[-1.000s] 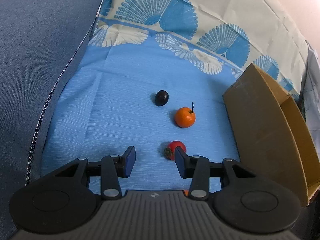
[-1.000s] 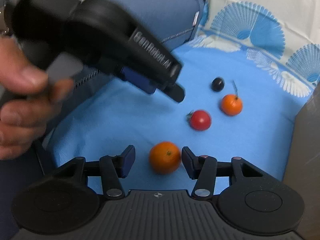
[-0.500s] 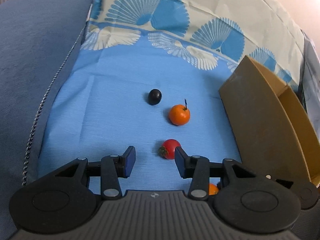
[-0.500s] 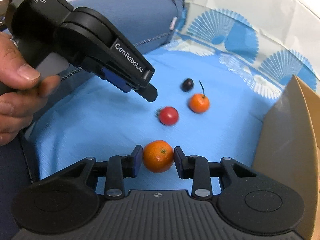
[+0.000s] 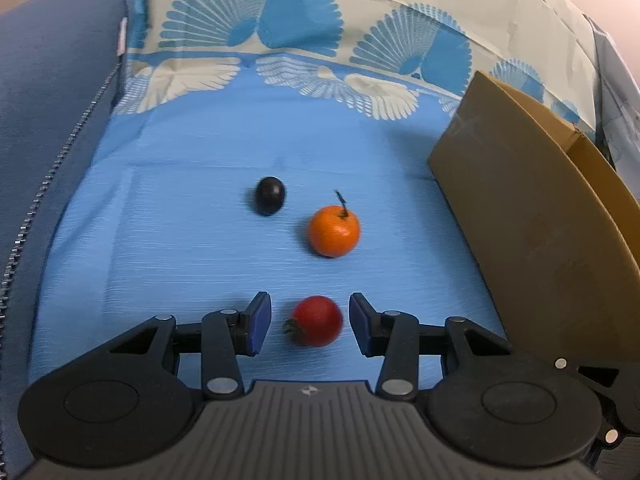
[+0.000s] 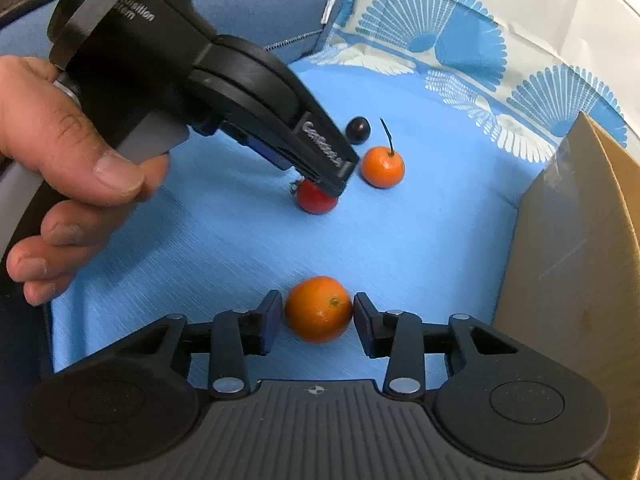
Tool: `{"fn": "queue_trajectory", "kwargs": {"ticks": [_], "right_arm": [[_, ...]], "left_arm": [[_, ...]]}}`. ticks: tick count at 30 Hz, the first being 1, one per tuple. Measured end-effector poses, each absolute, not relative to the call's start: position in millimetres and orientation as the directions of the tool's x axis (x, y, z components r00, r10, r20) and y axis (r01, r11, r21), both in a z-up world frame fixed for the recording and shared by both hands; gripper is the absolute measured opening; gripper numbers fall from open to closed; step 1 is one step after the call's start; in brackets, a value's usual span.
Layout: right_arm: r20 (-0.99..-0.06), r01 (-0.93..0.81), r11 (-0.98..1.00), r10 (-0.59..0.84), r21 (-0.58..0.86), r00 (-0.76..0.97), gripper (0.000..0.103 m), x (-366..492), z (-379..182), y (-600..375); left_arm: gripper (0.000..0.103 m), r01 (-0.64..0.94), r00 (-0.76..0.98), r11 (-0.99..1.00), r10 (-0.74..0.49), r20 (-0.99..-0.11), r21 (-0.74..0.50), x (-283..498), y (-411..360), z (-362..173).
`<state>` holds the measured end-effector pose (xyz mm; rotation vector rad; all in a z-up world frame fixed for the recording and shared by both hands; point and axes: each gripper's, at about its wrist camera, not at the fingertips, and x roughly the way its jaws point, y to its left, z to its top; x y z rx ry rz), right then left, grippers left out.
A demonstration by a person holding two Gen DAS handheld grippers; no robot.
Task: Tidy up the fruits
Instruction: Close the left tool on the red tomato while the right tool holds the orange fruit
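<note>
A red tomato [image 5: 316, 320] lies on the blue cloth [image 5: 180, 240] between the fingers of my left gripper [image 5: 309, 309], which is open with a gap on each side. In the right wrist view a hand holds that left gripper [image 6: 316, 176] down over the tomato [image 6: 314, 202]. An orange [image 6: 319, 309] rests on the cloth between the pads of my right gripper [image 6: 317, 314]. Its jaws are opening and the pads stand just off the peel. Farther back lie a stemmed orange [image 5: 334, 230] [image 6: 382, 167] and a dark plum [image 5: 270, 196] [image 6: 358, 130].
A brown cardboard box [image 5: 540, 240] [image 6: 580, 260] stands along the right side of the cloth. A blue cushion with a zip [image 5: 48, 120] borders the left. The cloth's fan-patterned part [image 5: 280, 20] rises at the back.
My left gripper came forward and down, so the tomato now sits between its fingers. My right gripper closed in around the orange, then widened slightly.
</note>
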<state>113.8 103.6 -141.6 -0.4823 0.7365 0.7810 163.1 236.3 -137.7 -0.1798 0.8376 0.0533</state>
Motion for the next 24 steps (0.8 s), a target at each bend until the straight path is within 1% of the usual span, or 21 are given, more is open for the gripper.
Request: {"fn": "queue_trajectory", "kwargs": {"ticks": [3, 8, 10, 16, 20, 24], "right_arm": [[-0.749, -0.766, 0.631, 0.45, -0.119, 0.487, 0.043, 117, -144, 104], [-0.753, -0.763, 0.633, 0.439, -0.129, 0.491, 0.043, 119, -148, 107], [-0.75, -0.764, 0.632, 0.439, -0.134, 0.495, 0.04, 118, -148, 108], [-0.708, -0.754, 0.633, 0.452, -0.173, 0.542, 0.039, 111, -141, 107], [-0.742, -0.747, 0.641, 0.412, -0.177, 0.529, 0.04, 117, -149, 109], [-0.745, -0.747, 0.641, 0.409, -0.176, 0.527, 0.04, 117, -150, 109]], "left_arm": [[0.048, -0.102, 0.663, 0.987, -0.025, -0.749, -0.123, 168, 230, -144], [0.047, -0.085, 0.651, 0.994, 0.006, -0.759, -0.065, 172, 222, -150], [0.034, -0.085, 0.652, 0.995, 0.021, -0.758, -0.046, 172, 221, -151], [0.034, -0.1, 0.673, 0.993, 0.023, -0.74, -0.06, 165, 224, -143], [0.034, -0.118, 0.645, 0.991, 0.031, -0.763, -0.06, 168, 227, -146], [0.034, -0.11, 0.638, 0.993, 0.043, -0.769, -0.036, 168, 223, -149]]}}
